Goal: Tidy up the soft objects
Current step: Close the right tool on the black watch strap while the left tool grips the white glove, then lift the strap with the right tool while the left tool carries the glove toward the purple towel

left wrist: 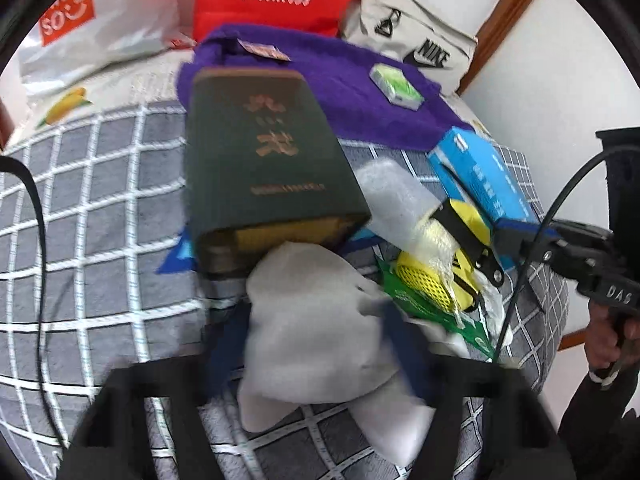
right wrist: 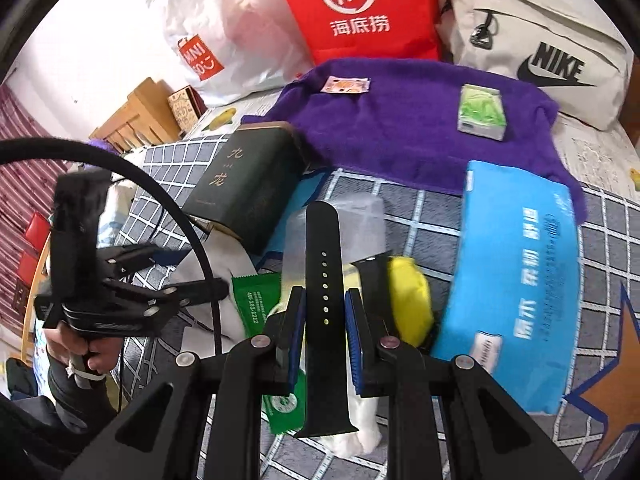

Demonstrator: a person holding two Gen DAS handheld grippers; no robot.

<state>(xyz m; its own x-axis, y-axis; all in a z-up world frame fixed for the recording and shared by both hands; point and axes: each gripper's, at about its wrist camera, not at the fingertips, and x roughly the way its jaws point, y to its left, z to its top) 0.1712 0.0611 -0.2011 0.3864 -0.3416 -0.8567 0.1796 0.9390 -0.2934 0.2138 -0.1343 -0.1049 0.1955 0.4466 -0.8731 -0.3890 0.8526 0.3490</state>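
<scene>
The left tool (right wrist: 168, 276) sits at the left of the clutter with its fingers drawn close on a pale grey cloth (left wrist: 316, 320); the blurred left wrist view shows the cloth bunched between its blue pads, so I judge it gripped, though the contact itself is smeared. Just beyond the cloth a dark green box (left wrist: 268, 168) lies on the checked bedspread (left wrist: 100, 184), one end resting over the cloth's edge. Right of the box comes a green sachet (right wrist: 256, 300), then a clear plastic sleeve (right wrist: 360, 220) and a yellow mesh item (left wrist: 428, 280). The right tool (right wrist: 325, 316) has a black watch strap (right wrist: 324, 280) between its blue pads, the jaws narrowed around it and holding it upright above the heap. Further right lies a blue packet (right wrist: 516, 280).

Behind the heap, a purple towel (right wrist: 400, 120) is spread flat, carrying only a small sachet (right wrist: 346, 85) and a green tissue pack (right wrist: 482, 114). By my reading the sorting is at an early stage: two items seem placed, two are in hand, and most of the pile remains on the bedspread.
</scene>
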